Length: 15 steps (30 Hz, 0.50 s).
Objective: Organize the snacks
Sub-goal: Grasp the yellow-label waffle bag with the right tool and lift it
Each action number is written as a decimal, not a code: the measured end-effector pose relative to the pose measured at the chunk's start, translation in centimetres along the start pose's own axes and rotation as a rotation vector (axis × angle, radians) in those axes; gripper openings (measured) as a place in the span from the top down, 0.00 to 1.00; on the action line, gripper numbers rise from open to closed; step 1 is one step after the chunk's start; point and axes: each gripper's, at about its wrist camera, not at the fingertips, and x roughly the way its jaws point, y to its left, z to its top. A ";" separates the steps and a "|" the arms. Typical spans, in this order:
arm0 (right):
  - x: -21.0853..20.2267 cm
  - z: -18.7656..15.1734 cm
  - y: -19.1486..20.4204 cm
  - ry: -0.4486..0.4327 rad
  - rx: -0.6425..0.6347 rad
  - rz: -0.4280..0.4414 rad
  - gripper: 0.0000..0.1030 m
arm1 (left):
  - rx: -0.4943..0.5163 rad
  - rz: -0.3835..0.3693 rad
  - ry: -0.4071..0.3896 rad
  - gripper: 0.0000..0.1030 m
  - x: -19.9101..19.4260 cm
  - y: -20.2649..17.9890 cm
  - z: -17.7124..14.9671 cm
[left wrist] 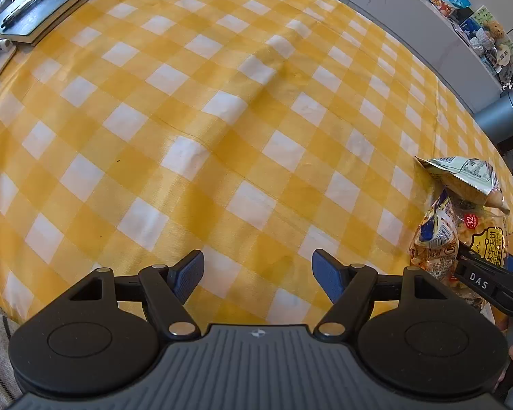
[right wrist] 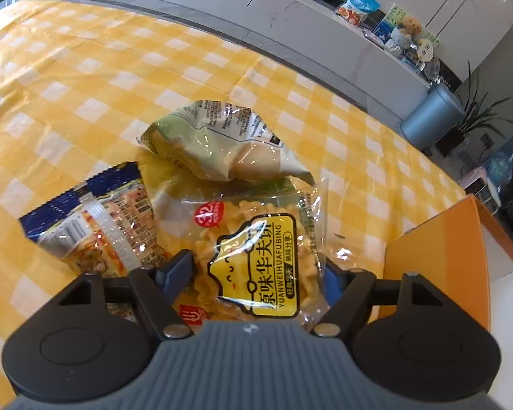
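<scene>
Three snack packs lie on the yellow checked tablecloth (right wrist: 85, 78). A clear waffle-biscuit bag with a yellow label (right wrist: 256, 256) sits between the fingers of my right gripper (right wrist: 256, 278), which is closed on its sides. A blue-edged pack (right wrist: 95, 225) lies to its left and a pale green pack (right wrist: 222, 140) beyond it. My left gripper (left wrist: 258, 275) is open and empty over bare cloth. The packs (left wrist: 458, 218) and the right gripper show at the right edge of the left wrist view.
An orange box (right wrist: 455, 256) with a white inside stands right of the packs. Dark notebooks with a pen (left wrist: 41, 10) lie at the table's far left. A counter beyond the table holds a snack bag (right wrist: 357, 8) and a teddy bear (right wrist: 408, 30). A blue bin (right wrist: 431, 119) stands on the floor.
</scene>
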 end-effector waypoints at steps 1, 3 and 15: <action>-0.1 0.0 -0.4 0.007 0.029 0.018 0.32 | 0.001 -0.002 0.000 0.18 0.0 0.0 0.0; -0.4 -0.1 -1.5 0.026 0.109 0.051 0.34 | 0.011 -0.012 0.004 0.18 -0.1 -0.1 -0.1; -4.3 -5.1 -2.4 0.191 0.268 0.330 0.31 | 0.025 -0.029 -0.001 0.18 -1.1 -0.3 -0.8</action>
